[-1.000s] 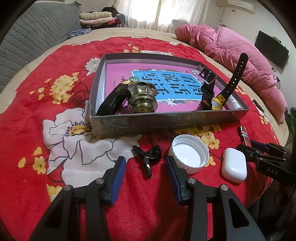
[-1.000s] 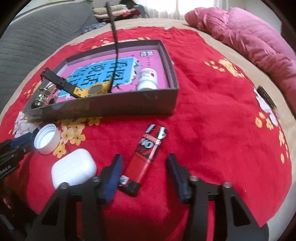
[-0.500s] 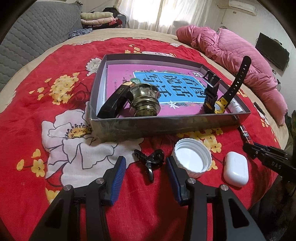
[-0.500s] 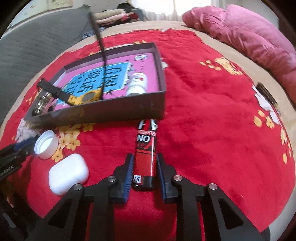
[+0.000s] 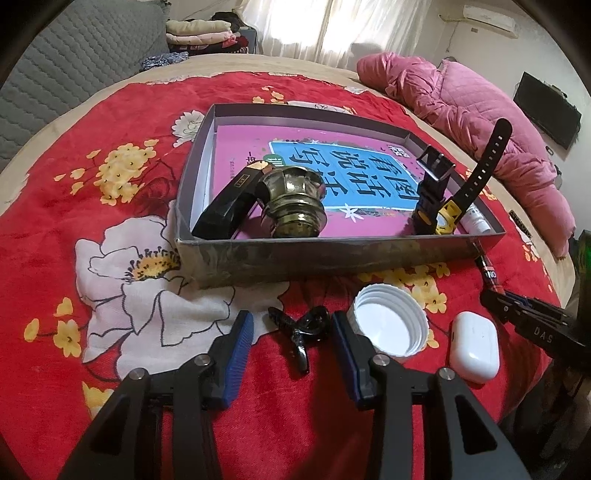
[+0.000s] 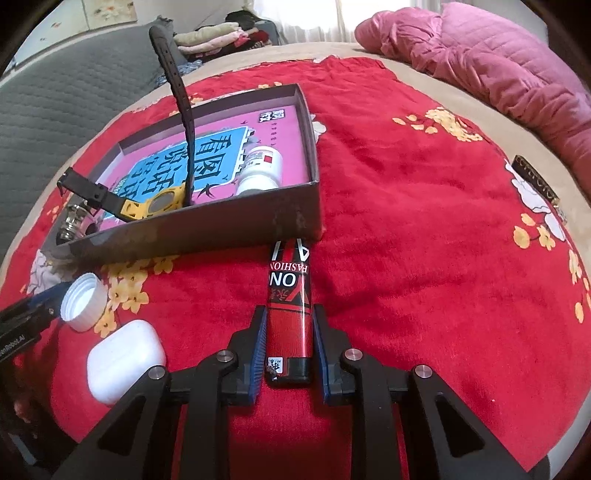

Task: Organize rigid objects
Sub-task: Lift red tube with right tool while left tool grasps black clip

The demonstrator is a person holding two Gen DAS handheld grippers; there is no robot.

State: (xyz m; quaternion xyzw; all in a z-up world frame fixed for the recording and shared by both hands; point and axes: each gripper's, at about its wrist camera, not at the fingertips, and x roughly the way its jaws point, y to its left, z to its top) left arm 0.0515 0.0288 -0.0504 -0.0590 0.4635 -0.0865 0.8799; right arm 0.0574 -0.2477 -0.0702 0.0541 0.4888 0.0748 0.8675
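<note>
A grey shallow box [image 5: 332, 254] [image 6: 207, 225] on the red floral blanket holds a black case, a brass knob [image 5: 295, 206], a yellow-and-black watch [image 5: 443, 206] [image 6: 159, 203] and a small white bottle [image 6: 262, 170]. My right gripper [image 6: 289, 332] is shut on a red-and-black lighter [image 6: 290, 302] whose far end touches the box's near corner. My left gripper [image 5: 293, 332] is open around a small black clip [image 5: 301, 328] on the blanket. A white cap [image 5: 391, 325] [image 6: 83, 301] and a white earbud case [image 5: 474, 345] [image 6: 125, 360] lie in front of the box.
A pink quilted duvet [image 5: 480, 122] lies at the back right of the bed. Folded clothes [image 5: 207, 31] are stacked at the far end. A grey headboard [image 5: 66, 62] runs along the left. A small dark strip [image 6: 537, 182] lies on the blanket at the right.
My right gripper closed on the red-and-black lighter and turned it straight, its far end now against the box corner. My left gripper stayed open around the black clip, shifting slightly.
</note>
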